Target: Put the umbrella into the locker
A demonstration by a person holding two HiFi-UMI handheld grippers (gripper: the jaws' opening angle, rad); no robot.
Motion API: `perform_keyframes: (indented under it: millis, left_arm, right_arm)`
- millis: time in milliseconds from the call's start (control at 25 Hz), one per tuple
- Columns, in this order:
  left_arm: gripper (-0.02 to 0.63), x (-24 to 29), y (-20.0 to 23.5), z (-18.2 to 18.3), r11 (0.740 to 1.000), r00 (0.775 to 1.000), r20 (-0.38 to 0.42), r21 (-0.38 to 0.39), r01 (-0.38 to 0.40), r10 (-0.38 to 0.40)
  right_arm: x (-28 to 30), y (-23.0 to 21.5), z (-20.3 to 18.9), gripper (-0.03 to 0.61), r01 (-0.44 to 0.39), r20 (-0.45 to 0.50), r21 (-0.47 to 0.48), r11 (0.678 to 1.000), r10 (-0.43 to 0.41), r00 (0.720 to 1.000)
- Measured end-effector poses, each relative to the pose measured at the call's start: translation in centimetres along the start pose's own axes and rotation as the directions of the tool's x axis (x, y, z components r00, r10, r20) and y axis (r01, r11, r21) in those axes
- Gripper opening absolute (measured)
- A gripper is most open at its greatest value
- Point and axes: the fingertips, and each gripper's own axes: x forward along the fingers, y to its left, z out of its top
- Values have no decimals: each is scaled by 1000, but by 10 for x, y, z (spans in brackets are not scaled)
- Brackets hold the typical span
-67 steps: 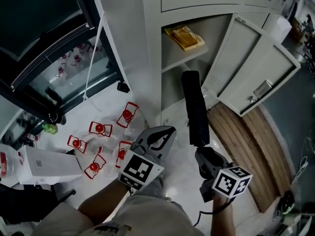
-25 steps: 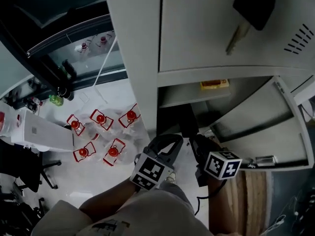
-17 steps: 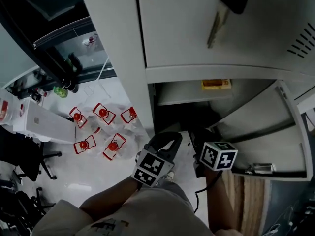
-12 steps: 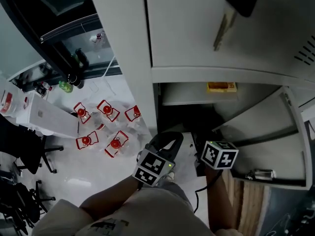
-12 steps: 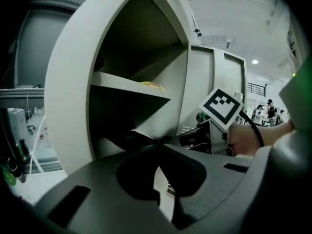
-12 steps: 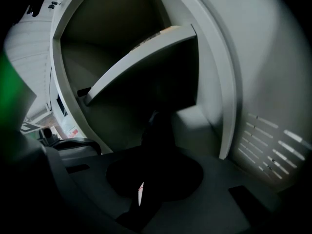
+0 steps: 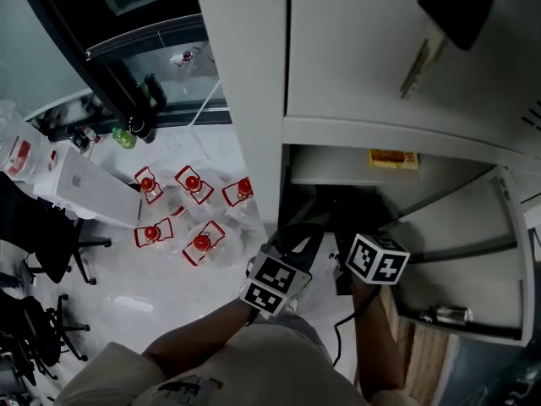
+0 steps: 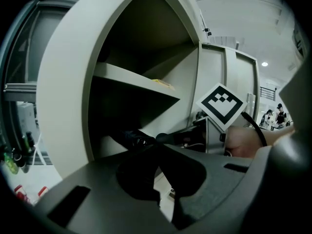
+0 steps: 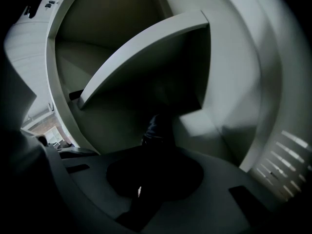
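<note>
The black folded umbrella (image 9: 156, 128) runs from my right gripper (image 9: 155, 152), which is shut on its near end, into the dark lower compartment of the grey locker (image 7: 254, 100), under the shelf (image 9: 146, 57). In the head view only that gripper's marker cube (image 7: 378, 259) shows at the compartment's mouth; the umbrella is lost in shadow. The left gripper view shows the umbrella (image 8: 130, 137) lying low inside the compartment. My left gripper (image 8: 157, 149) hangs just left of the right one, outside the opening, shut and holding nothing.
The locker door (image 7: 473, 252) stands open at the right. A yellow packet (image 7: 393, 157) lies on the shelf above the umbrella. A key (image 7: 423, 57) hangs from the upper door. Several red-capped bottles (image 7: 190, 218) stand on the floor at the left, beside a white box (image 7: 84, 193).
The umbrella stood upright in front of the locker; now its far end lies inside the lower compartment. Both grippers have moved closer to the opening.
</note>
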Motion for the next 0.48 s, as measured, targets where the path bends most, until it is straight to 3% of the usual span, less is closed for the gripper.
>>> perform_keyframes:
  millis: [480]
  left_arm:
    - [8,11,13,8,996,998,31,-73,-53,55]
  right_arm:
    - [31,-1,23,48,5,15,-32,999,-4,1000]
